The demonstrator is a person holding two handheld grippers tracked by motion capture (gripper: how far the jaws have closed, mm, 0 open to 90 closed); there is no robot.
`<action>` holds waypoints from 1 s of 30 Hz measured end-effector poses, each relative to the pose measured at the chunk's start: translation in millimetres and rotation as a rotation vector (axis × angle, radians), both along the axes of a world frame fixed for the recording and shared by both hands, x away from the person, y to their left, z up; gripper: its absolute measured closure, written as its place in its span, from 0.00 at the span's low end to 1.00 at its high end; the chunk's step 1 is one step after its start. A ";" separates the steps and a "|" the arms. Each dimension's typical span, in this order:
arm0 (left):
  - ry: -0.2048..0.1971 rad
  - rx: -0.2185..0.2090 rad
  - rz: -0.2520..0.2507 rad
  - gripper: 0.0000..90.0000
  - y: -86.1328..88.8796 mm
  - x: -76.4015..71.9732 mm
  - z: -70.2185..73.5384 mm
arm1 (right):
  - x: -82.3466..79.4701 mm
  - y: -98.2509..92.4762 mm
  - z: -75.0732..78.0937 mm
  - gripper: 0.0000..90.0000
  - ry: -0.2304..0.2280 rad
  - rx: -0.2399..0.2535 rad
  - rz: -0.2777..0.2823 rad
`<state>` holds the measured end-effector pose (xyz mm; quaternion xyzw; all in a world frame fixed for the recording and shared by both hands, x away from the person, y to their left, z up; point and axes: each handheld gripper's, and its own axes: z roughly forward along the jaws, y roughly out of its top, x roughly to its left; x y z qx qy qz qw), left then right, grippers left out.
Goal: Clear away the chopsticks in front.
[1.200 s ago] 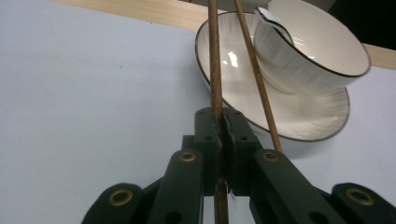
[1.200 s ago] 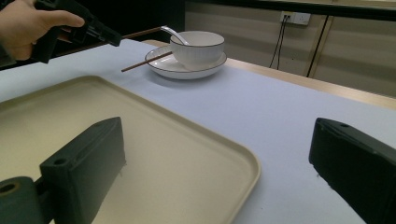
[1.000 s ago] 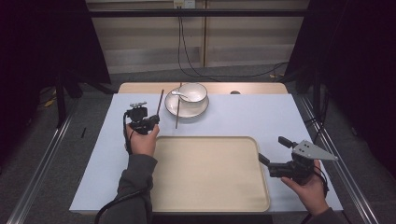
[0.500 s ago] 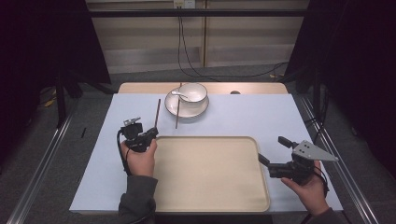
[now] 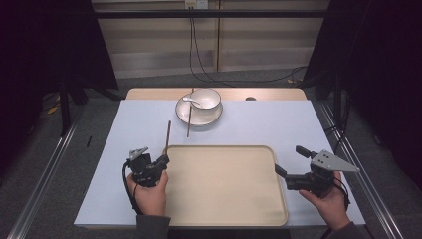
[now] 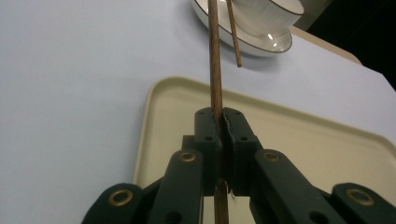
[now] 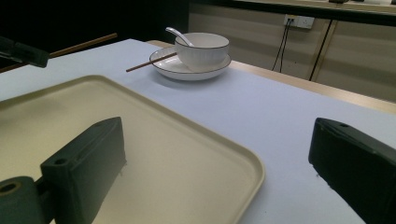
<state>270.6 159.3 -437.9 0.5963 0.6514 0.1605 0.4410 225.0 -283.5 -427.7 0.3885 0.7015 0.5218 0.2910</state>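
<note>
Chopstick (image 6: 215,60) in closed left tongs (image 6: 223,122)

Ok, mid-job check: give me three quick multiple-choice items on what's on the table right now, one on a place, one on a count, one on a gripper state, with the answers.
1. Where does the loose chopstick rest?
A. flat inside the tray
B. leaning on the plate's rim, beside the bowl
C. on the floor

2. How many chopsticks are in sight?
A. one
B. two
C. four

3. How do the left gripper's jaws stand?
A. shut on a chopstick
B. wide open over the bowl
C. shut on the spoon

Answers:
1 B: its far end lies on the plate next to the bowl, its near end on the table cover.
2 B: one on the plate, and the held chopstick.
3 A: the left gripper clamps the stick at the tray's left edge; the right gripper is open.
</note>
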 end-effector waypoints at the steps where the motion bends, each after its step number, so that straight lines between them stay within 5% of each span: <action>1: 0.000 -0.004 0.003 0.95 -0.4 -3.7 -1.2 | 0.2 0.2 -0.2 0.04 0.000 0.001 0.003; 8: 0.012 -0.045 -0.018 0.95 -3.8 -28.1 -8.7 | 0.0 1.2 0.0 0.04 0.001 0.001 0.003; 15: 0.037 -0.037 -0.034 0.95 -9.2 -41.6 -16.6 | -0.6 1.6 0.3 0.04 0.003 -0.002 0.002; 30: 0.118 -0.018 -0.051 0.95 -14.7 -43.3 -32.7 | -1.0 3.1 0.7 0.04 -0.003 -0.002 0.009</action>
